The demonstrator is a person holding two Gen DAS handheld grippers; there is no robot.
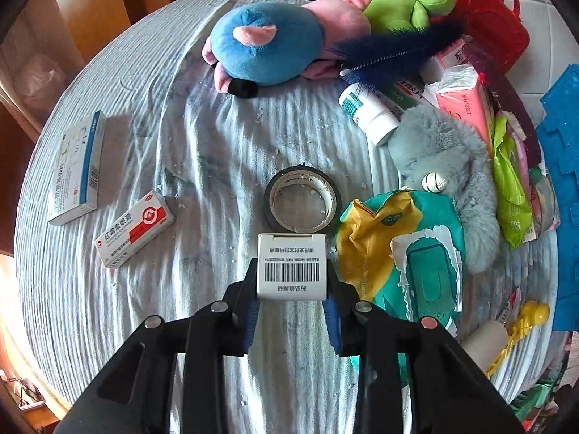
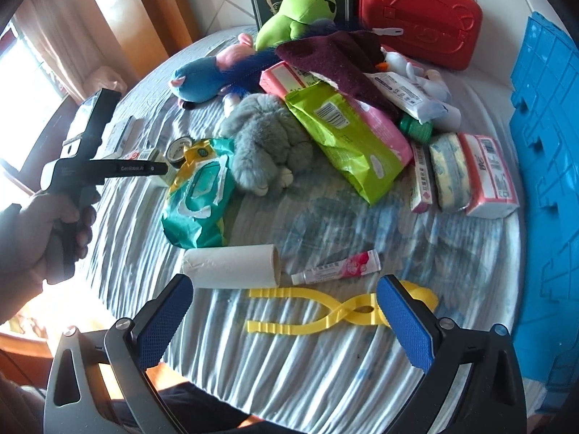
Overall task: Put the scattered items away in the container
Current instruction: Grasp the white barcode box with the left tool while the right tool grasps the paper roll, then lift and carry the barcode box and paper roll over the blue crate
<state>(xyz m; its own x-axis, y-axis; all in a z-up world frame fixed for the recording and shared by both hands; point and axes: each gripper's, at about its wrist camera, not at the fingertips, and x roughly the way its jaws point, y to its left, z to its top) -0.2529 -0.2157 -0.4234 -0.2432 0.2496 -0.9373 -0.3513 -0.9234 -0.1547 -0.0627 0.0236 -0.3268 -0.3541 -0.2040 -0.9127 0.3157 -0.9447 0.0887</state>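
My left gripper (image 1: 291,302) is shut on a small white box with a barcode (image 1: 291,266), held above the striped cloth just in front of a black tape roll (image 1: 302,199). The left gripper also shows in the right wrist view (image 2: 159,170) at the left, beside the green wet-wipes pack (image 2: 197,195). My right gripper (image 2: 286,320) is open and empty, its blue pads (image 2: 407,322) on either side of a yellow plastic tongs (image 2: 325,313). The blue crate (image 2: 546,166) stands at the right edge.
Two medicine boxes (image 1: 77,170) (image 1: 135,228) lie at the left. Plush toys (image 1: 267,49), a grey furry toy (image 2: 269,143), tissue packs (image 2: 488,177), a paper roll (image 2: 231,266), a small tube (image 2: 336,267) and a red case (image 2: 419,18) crowd the cloth.
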